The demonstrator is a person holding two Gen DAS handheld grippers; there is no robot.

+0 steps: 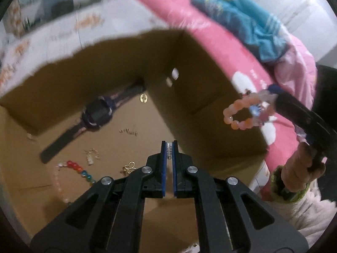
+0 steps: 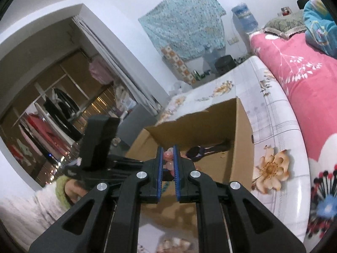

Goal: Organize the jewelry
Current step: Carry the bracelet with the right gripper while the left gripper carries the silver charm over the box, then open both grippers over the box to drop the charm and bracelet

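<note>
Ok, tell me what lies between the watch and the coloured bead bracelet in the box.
In the left wrist view, a small silver piece and tiny gold bits lie between the watch and bead bracelet.

So the count: one cardboard box (image 1: 200, 67), open at the top. Inside it there's one dark smartwatch (image 1: 94, 116), one beaded bracelet (image 1: 71, 175) with red, blue and pale beads, one gold butterfly-shaped piece (image 1: 129, 167), one small silver comb-like clip (image 1: 90, 159) and one round gold bit (image 1: 143, 98) in the far corner. A few tiny gold bits lie scattered on the box floor too, too small and blurry to count properly. Outside the box: one pink bead bracelet (image 1: 242, 116), held up in the air. Two grippers total, left gripper (image 1: 169, 154) and right gripper (image 2: 168, 162), plus one more small silver clip (image 1: 169, 150) pinched in the left.
</note>
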